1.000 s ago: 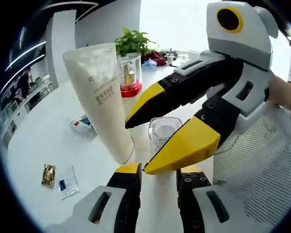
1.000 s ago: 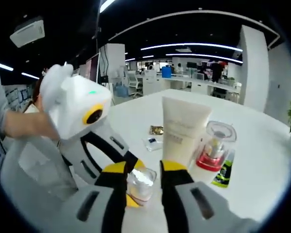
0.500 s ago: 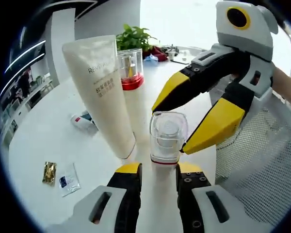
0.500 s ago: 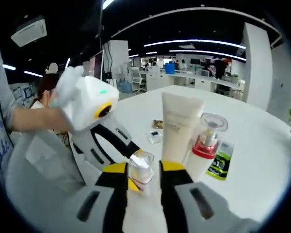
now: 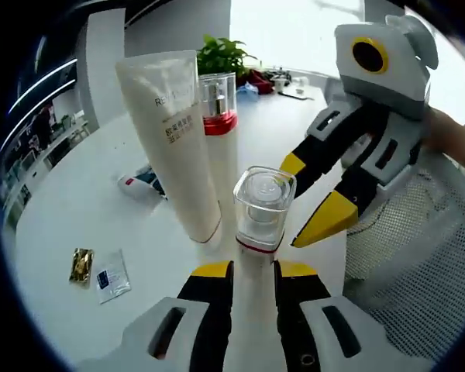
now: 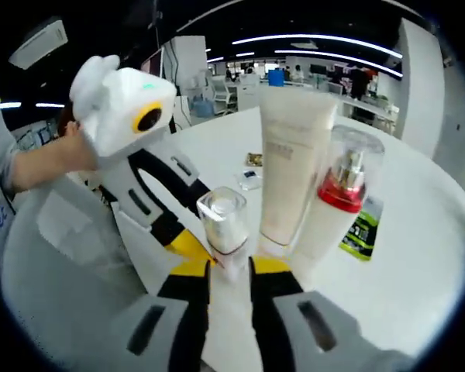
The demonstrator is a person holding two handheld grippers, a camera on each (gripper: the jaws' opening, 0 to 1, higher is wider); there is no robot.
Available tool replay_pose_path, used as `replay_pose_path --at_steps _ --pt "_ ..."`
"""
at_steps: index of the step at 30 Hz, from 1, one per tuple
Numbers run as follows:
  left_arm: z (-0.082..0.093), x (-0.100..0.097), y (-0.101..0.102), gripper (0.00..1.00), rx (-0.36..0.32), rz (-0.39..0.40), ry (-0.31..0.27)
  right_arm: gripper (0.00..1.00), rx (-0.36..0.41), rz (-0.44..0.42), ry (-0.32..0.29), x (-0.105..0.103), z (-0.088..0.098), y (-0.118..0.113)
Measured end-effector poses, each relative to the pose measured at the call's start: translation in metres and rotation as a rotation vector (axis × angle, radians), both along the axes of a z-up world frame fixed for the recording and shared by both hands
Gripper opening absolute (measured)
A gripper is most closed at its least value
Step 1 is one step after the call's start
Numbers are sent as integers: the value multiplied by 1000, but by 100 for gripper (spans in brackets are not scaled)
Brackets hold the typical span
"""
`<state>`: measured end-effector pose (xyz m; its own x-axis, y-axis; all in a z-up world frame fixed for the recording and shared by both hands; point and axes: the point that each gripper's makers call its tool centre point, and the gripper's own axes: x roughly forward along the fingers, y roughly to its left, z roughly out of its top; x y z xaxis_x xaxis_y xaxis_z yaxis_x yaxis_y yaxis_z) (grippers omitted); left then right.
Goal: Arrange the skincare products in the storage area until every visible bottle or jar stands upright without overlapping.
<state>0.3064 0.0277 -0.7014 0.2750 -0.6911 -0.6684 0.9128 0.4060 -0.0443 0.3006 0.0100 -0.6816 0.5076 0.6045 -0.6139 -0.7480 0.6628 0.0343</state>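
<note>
Bottle (image 5: pixel 260 225) now stands upright, clamped by left tool (image 5: pixel 253 271); right tool (image 5: pixel 323 194) backed off, jaws apart.

The left gripper (image 5: pixel 253 271), grey with yellow-tipped black jaws, has its jaws narrow, close at both sides of a thin white bottle. The right gripper (image 5: pixel 314 203), held by a hand (image 5: pixel 459 143), has its jaws spread apart.
</note>
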Motion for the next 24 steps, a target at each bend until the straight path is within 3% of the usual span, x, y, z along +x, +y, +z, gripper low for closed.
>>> replay_pose_path --at_steps 16,24 --pt "-4 2 -2 7 10 22 28 12 -11 -18 56 5 -5 -1" --pt "-5 4 -10 8 17 15 33 15 -36 -46 95 7 -12 -13"
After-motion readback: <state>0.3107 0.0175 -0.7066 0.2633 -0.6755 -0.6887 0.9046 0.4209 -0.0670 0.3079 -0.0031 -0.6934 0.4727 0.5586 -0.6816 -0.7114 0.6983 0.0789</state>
